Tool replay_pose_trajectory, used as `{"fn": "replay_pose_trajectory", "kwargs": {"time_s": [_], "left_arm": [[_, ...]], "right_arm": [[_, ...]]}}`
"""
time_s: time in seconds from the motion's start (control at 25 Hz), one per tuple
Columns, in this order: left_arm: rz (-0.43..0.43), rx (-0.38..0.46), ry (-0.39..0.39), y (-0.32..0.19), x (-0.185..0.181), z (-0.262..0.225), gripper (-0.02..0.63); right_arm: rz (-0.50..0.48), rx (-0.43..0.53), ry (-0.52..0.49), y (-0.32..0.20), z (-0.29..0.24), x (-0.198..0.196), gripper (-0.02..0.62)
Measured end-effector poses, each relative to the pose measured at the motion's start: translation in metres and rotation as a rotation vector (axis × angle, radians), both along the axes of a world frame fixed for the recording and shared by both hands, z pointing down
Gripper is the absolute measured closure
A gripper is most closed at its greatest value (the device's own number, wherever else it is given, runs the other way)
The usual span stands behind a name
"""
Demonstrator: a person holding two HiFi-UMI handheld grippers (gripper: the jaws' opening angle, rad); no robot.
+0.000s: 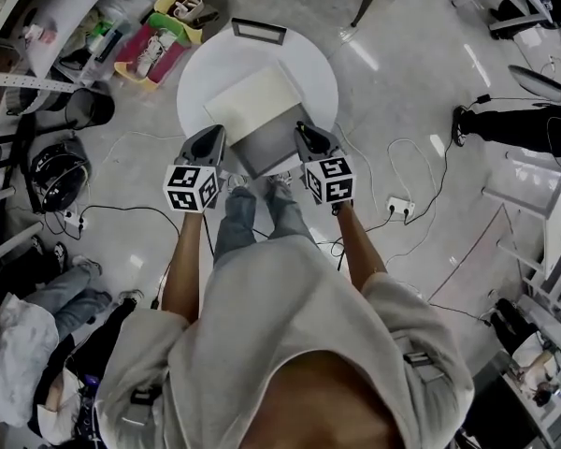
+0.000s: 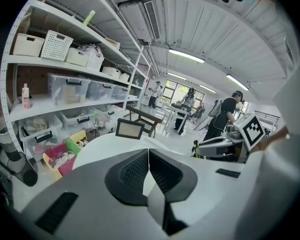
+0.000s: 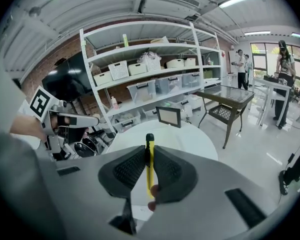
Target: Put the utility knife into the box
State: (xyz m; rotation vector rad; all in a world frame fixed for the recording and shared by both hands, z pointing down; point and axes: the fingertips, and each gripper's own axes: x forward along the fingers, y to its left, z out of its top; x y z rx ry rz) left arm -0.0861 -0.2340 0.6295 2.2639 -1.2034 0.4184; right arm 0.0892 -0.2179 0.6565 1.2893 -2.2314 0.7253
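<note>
A yellow utility knife [image 3: 149, 166] with a black tip stands upright between the pads of my right gripper [image 3: 149, 150], which is shut on it. In the head view the right gripper [image 1: 309, 141] hovers at the right side of an open grey box [image 1: 269, 148], and its cream lid [image 1: 251, 101] lies behind on the round white table [image 1: 206, 73]. The knife itself is hidden in that view. My left gripper [image 1: 206, 144] hangs at the box's left side. Its jaws [image 2: 148, 154] are shut with nothing between them.
A small dark-framed panel [image 1: 259, 32] stands at the table's far edge. Coloured bins of shoes [image 1: 159, 43] sit on the floor at the back left. Cables and a power strip [image 1: 399, 208] lie on the floor. Shelving [image 3: 150, 79] and a glass-topped table [image 3: 230, 100] stand beyond.
</note>
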Motion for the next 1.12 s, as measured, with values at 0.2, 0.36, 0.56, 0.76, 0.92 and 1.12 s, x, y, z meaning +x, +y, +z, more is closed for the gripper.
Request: {"fn": "replay_pose_trajectory", "kwargs": {"time_s": [0.2,0.36,0.56,0.76,0.92,1.12], "left_arm": [[-0.023,-0.022,0.004,0.010,-0.004,0.010,0.586],[-0.037,-0.037,0.005,0.017,-0.005,0.016,0.586],[-0.055,-0.048,0.008,0.021,-0.008,0.021,0.586],[-0.069,-0.052,0.011,0.022,-0.013,0.022,0.586],[-0.079,-0.055,0.008,0.021,-0.018,0.025,0.586],[-0.093,-0.061,0.009,0.022,-0.021,0.026,0.586]], "right_arm": [[-0.087,-0.029,0.018,0.010,0.016,-0.014,0.526],[-0.215,-0.036,0.100,0.018,0.030,-0.027,0.526],[-0.412,-0.029,0.228,0.030,0.047,-0.043,0.526],[-0.641,0.009,0.412,0.037,0.065,-0.050,0.526],[-0.847,0.063,0.584,0.042,0.082,-0.058,0.526],[-1.043,0.096,0.730,0.044,0.100,-0.064,0.526]]}}
